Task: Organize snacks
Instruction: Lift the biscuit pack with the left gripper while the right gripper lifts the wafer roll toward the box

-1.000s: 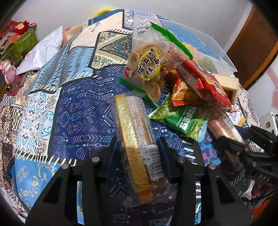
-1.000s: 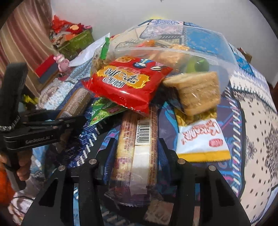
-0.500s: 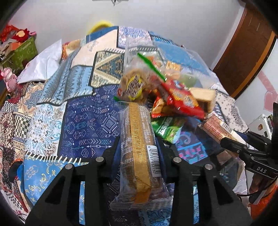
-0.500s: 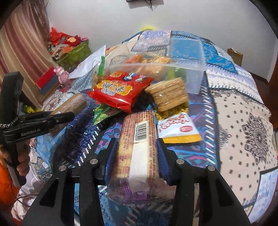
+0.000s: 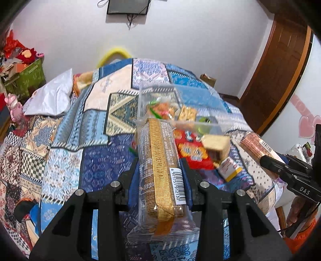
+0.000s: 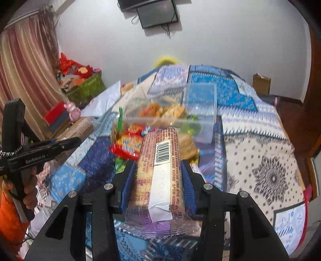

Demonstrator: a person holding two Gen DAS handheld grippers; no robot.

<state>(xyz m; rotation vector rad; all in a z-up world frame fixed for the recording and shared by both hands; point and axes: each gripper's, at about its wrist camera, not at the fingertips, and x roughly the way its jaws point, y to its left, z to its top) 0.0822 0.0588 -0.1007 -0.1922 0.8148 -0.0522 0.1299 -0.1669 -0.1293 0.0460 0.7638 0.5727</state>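
Note:
My left gripper (image 5: 161,170) is shut on a gold-striped biscuit pack (image 5: 160,172) and holds it above the bed. My right gripper (image 6: 158,170) is shut on a pink biscuit pack with a barcode (image 6: 160,170), also raised. A clear plastic bin (image 5: 176,108) with snacks inside lies on the quilt; it also shows in the right wrist view (image 6: 180,112). Loose snacks lie in front of it: a red bag (image 5: 190,152), a tan cracker block (image 5: 215,141) and a white-and-yellow packet (image 5: 228,168). The red bag (image 6: 128,144) also shows in the right wrist view.
The patterned quilt (image 5: 80,140) covers the bed. A white pillow (image 5: 50,98) lies at the far left. A green box of toys (image 5: 26,78) stands beside the bed. A brown door (image 5: 280,70) is at the right. A screen (image 6: 156,12) hangs on the wall.
Both grippers have risen and pulled back from the snack pile with their biscuit packs held; the bin and loose snacks now look smaller and farther away.

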